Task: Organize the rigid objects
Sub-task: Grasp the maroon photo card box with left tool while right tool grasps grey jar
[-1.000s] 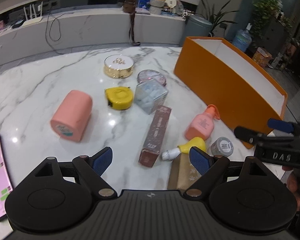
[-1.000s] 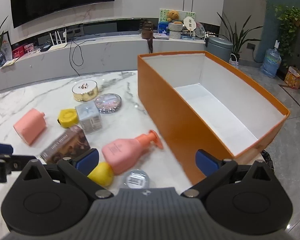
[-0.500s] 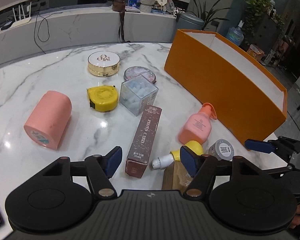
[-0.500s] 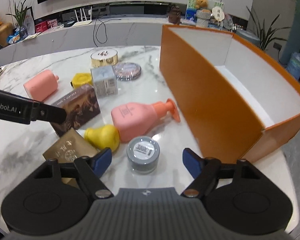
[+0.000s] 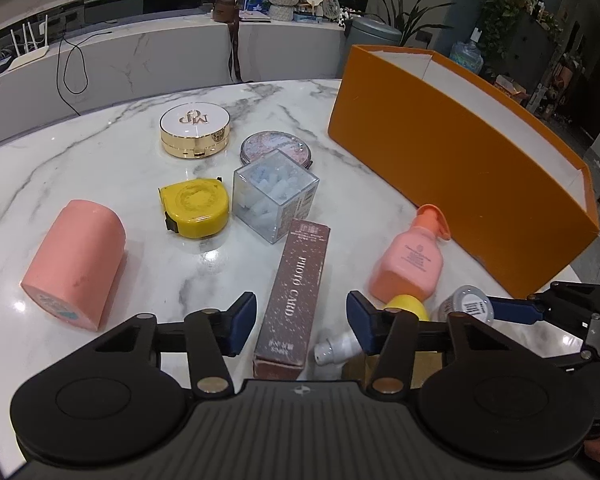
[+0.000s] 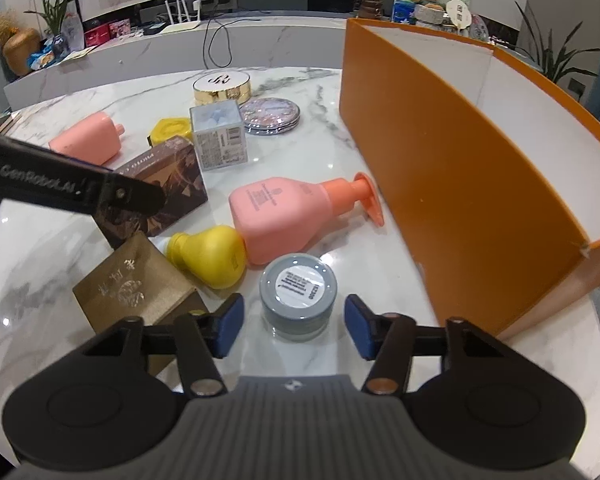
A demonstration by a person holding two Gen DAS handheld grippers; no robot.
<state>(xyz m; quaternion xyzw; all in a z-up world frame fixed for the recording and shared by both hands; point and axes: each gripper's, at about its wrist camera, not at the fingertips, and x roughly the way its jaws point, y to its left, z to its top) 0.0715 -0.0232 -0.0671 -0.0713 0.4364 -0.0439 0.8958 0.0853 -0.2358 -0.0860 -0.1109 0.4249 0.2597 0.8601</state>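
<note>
Right hand-held gripper (image 6: 293, 328): jaws wide apart, nothing gripped. The grey jar (image 6: 298, 295) stands upright on the worktop (image 6: 332, 148) between the two blue pads (image 6: 229, 325), with a gap on each side; no contact visible. Just beyond the jar lies the yellow bottle (image 6: 210, 256) on its side, touching the base of the pink pump bottle (image 6: 288, 212), which lies with its orange pump head pointing at the orange box (image 6: 452, 184). A gold carton (image 6: 136, 288) sits beside the left pad.

Left hand-held gripper (image 5: 301, 324): jaws wide apart, holding nothing. The near end of the brown carton (image 5: 296, 292), marked PHOTO CARD, lies between its pads (image 5: 242, 322); whether either pad touches it cannot be told. The white cap of the yellow bottle (image 5: 406, 306) shows just beside the right pad.

Further out on the worktop (image 5: 100, 160): clear cube (image 5: 274, 196) at the far end of the brown carton, yellow tape measure (image 5: 194, 206) to its left, pink cylinder (image 5: 76, 264) on its side further left. Behind these, a gold compact (image 5: 195, 130) and a floral compact (image 5: 276, 150).

The orange box (image 5: 460, 176) stands open-topped along the worktop's right edge, white inside; none of the objects is visible within it.
</note>
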